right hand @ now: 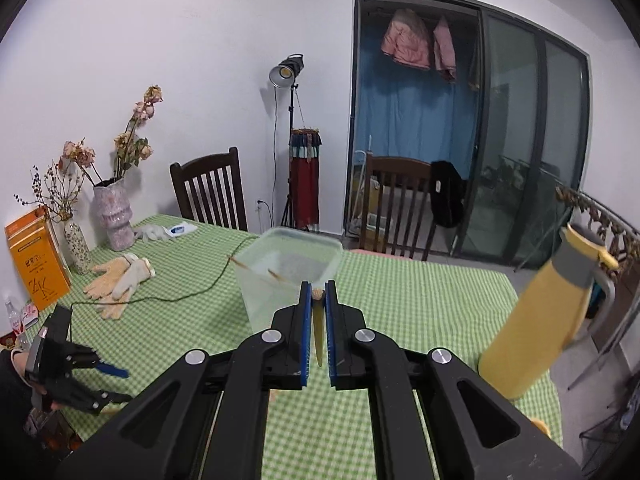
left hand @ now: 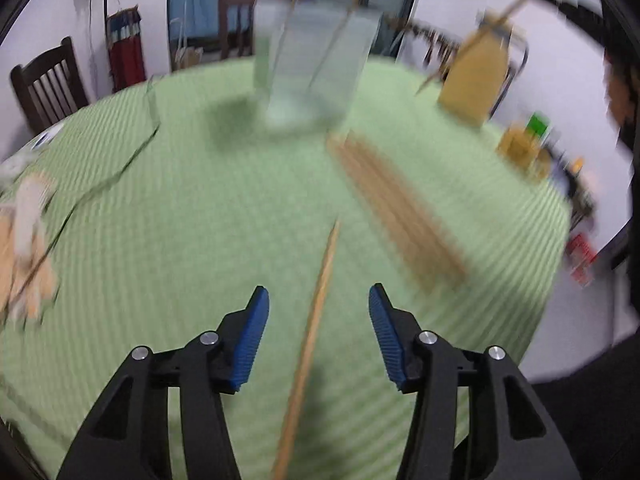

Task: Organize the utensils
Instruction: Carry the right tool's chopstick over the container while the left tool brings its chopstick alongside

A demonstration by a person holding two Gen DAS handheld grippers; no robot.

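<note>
Wooden chopsticks [left hand: 396, 208] grouped on cloth; one [left hand: 312, 344] apart

white walls [right hand: 160, 60], a studio lamp [right hand: 286, 72] lit far back, dark wooden chairs [right hand: 210, 192] left, glass sliding doors [right hand: 532, 152] right, blue curtain [right hand: 412, 120] behind.

Black grippers [left hand: 319, 294] (blue ribbed pads [left hand: 250, 340]); perhaps silver screws.

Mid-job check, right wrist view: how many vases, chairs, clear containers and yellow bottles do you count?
Vases: 2
Chairs: 2
Clear container: 1
Yellow bottle: 1
Total: 6
</note>
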